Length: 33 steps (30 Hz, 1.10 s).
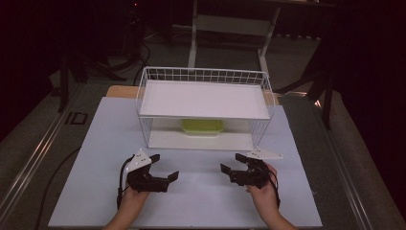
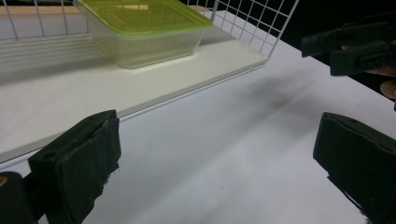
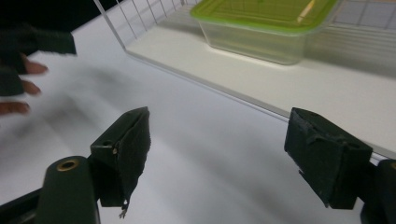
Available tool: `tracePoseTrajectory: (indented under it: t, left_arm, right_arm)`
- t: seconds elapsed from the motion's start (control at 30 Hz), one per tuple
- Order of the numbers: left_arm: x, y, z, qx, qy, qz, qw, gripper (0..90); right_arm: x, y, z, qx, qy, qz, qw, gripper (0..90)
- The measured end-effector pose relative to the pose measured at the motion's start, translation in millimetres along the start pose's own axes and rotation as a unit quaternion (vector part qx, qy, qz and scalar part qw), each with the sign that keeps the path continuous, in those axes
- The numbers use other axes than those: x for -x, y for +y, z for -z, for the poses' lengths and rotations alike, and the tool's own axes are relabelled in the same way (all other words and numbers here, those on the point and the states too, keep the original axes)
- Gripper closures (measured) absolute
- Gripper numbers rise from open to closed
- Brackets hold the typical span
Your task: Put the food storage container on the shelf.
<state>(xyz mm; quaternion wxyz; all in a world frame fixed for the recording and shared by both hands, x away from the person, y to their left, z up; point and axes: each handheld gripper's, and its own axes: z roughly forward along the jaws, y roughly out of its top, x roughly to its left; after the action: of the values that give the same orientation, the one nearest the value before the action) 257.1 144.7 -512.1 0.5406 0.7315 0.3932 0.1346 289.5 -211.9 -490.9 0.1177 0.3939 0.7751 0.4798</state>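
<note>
Green-lidded container (image 1: 202, 126) sits on the lower shelf of the white wire rack (image 1: 143, 96), at the centre of the high view, under the rack's white upper shelf (image 1: 203, 98). It is a clear plastic box with a translucent green lid that sits closed on top. In the left gripper view the container (image 2: 144, 30) lies at the upper left of the frame; in the right gripper view it (image 3: 266, 28) lies at the upper right, resting flat on the white shelf board.

Left gripper (image 1: 165, 168) is at the lower left of the high view, held in a hand above the white table (image 1: 95, 143), its jaws standing wide apart with nothing between them. Right gripper (image 1: 231, 163) is at the lower right of centre, also in a hand, jaws spread wide and empty.

Both grippers are just in front of the rack's open front, apart from it and from the container, and their jaws point inward toward each other. Neither gripper touches anything.
</note>
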Motion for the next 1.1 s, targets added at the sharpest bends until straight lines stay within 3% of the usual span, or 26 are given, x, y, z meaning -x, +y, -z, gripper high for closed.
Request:
tracePoseTrajectory:
  t: [0.2,0.43,0.63,0.93,1.1]
  left_arm:
    - [0.4,0.0,-0.1,-0.001,0.000,-0.001,1.0000,1.7]
    - [1.1,-0.6,-0.1,-0.001,0.001,-0.001,1.0000,1.7]
    - [1.5,-0.7,-1.3,-0.004,-0.001,-0.002,1.0000,1.7]
    - [0.4,-0.8,-2.4,-0.005,-0.002,-0.001,1.0000,1.8]
    - [1.0,-0.3,-2.9,-0.003,-0.004,-0.003,1.0000,1.7]
  right_arm:
    - [9.2,-8.0,10.2,-0.005,-0.006,-0.012,0.9999,21.5]
    - [16.6,-17.4,24.8,-0.007,0.010,-0.028,0.9995,20.0]
    - [23.8,-25.5,32.8,-0.018,0.009,-0.041,0.9989,19.0]
    - [26.6,-33.4,44.0,-0.023,0.010,-0.029,0.9993,18.8]
    - [28.8,-37.0,43.0,-0.022,0.023,0.000,0.9995,18.9]
